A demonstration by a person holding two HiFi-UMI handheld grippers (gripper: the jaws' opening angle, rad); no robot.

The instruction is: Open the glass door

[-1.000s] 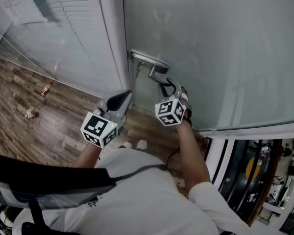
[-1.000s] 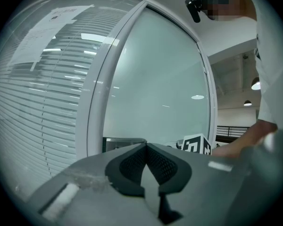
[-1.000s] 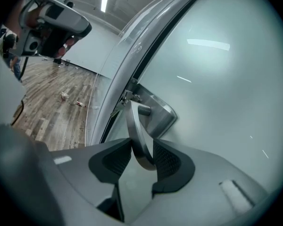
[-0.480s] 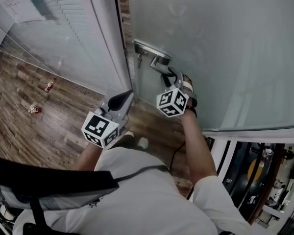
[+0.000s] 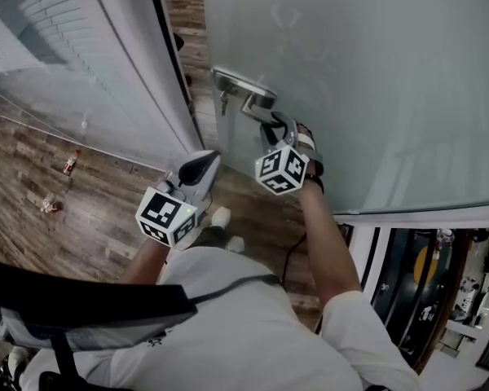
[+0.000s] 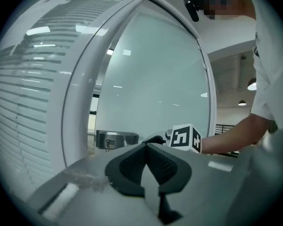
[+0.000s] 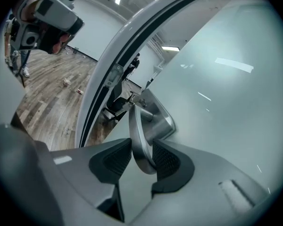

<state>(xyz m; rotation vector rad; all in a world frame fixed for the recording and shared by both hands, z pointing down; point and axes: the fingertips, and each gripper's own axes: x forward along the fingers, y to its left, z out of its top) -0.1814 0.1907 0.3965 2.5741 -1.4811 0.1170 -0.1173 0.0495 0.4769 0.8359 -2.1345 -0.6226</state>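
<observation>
Slipping off is feared if the glass door (image 5: 375, 80) is pulled hard: its door handle (image 5: 257, 104), at twelve o'clock, is pinched by the right gripper (image 5: 273, 129), just tightened; the left gripper (image 5: 202, 161) is closed, empty

Left hand-held gripper (image 6: 146, 147) shut; right hand-held gripper (image 7: 142, 149) grips handle (image 7: 135, 124).

In the head view the frosted glass door (image 5: 375, 72) runs off at 12 and 3 o'clock. Its silver metal lever handle (image 5: 259, 107) vanishes behind the right gripper (image 5: 270, 127), whose jaws have just closed further on it. Red-and-white floor scraps (image 5: 68, 166) at 9 o'clock are too small to identify.
</observation>
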